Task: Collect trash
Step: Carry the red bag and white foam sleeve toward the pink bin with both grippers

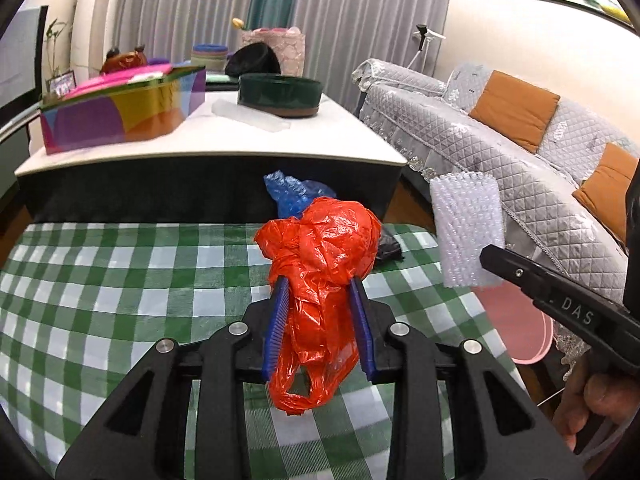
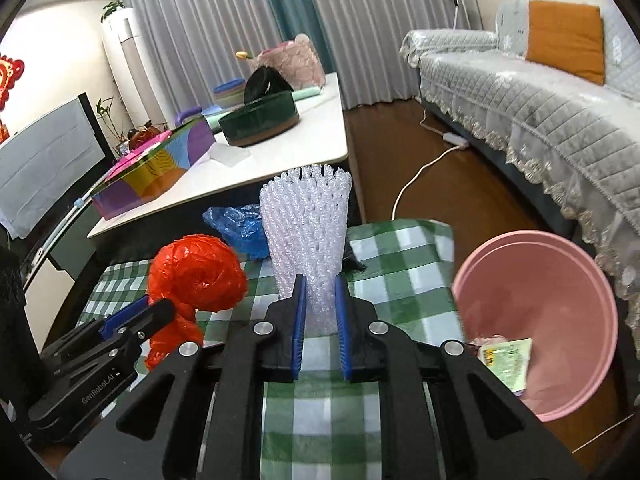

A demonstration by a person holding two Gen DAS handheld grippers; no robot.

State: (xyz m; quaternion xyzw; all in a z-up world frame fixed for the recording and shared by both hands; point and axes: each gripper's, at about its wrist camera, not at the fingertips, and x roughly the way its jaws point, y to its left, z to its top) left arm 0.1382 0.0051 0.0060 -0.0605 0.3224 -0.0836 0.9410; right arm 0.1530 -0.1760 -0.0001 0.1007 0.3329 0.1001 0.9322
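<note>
Clutter hidden: a small black item [image 1: 390,249] pokes out behind the orange bag at centre frame in the left wrist view, too covered to identify; a blue plastic bag [image 2: 240,226] sits half-masked behind the mesh in the right wrist view.
Bin contents: scraps at the bottom of the pink bin [image 2: 536,280], lower right, one a pale printed packet [image 2: 506,364], the rest cut off by the gripper body.
Left gripper [image 1: 320,280]: jaws narrowed and clamped on the orange plastic bag [image 1: 320,248], which bulges above the blue pads and dangles a loop below, over the green checked cloth [image 1: 120,280].
Right gripper [image 2: 320,284]: pinched nearly closed on the white foam mesh sleeve [image 2: 306,216], which fans out upright above the fingertips.
Trash look: orange bag crinkled and glossy, balled at the top; mesh sleeve translucent, knobbly, squeezed flat at its lower end.
Hand: fingers [image 1: 600,396] only partly visible at the lower right edge.
</note>
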